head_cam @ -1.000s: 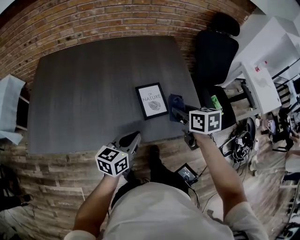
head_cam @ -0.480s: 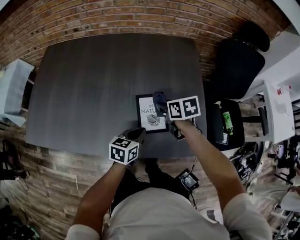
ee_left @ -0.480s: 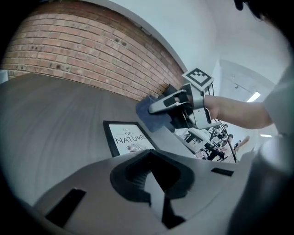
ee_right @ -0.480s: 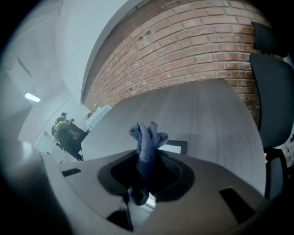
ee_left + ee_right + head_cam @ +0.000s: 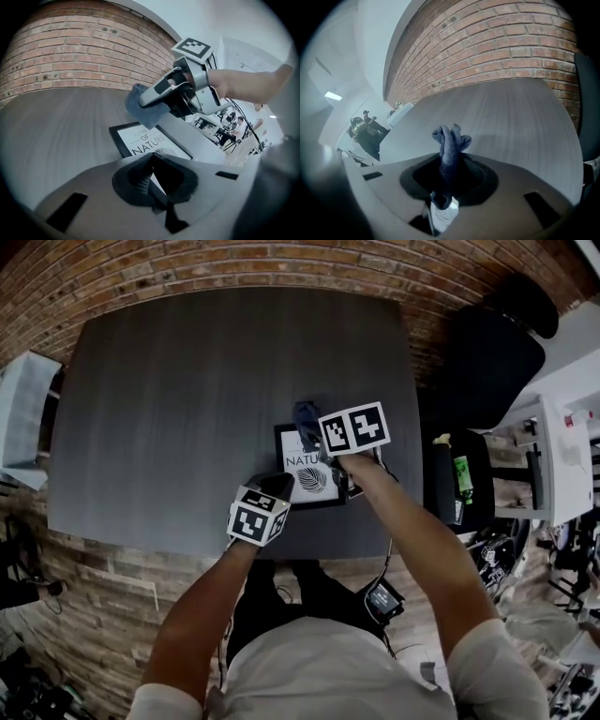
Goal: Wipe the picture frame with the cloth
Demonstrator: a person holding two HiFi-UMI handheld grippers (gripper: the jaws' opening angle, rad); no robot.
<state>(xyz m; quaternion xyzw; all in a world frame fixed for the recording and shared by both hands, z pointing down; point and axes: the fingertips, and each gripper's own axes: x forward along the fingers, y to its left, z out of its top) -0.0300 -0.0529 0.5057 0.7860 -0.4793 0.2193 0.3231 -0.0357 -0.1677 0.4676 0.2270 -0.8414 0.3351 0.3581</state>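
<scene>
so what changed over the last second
The right gripper, jaws shut on the cloth, swung left from beside the frame to over its upper part. The left gripper came forward from the table edge to the frame's near left corner. Nothing was taken or let go; the frame lies where it was.

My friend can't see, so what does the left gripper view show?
The right gripper holds a blue cloth over a black picture frame lying on a grey table. A brick wall stands behind.
</scene>
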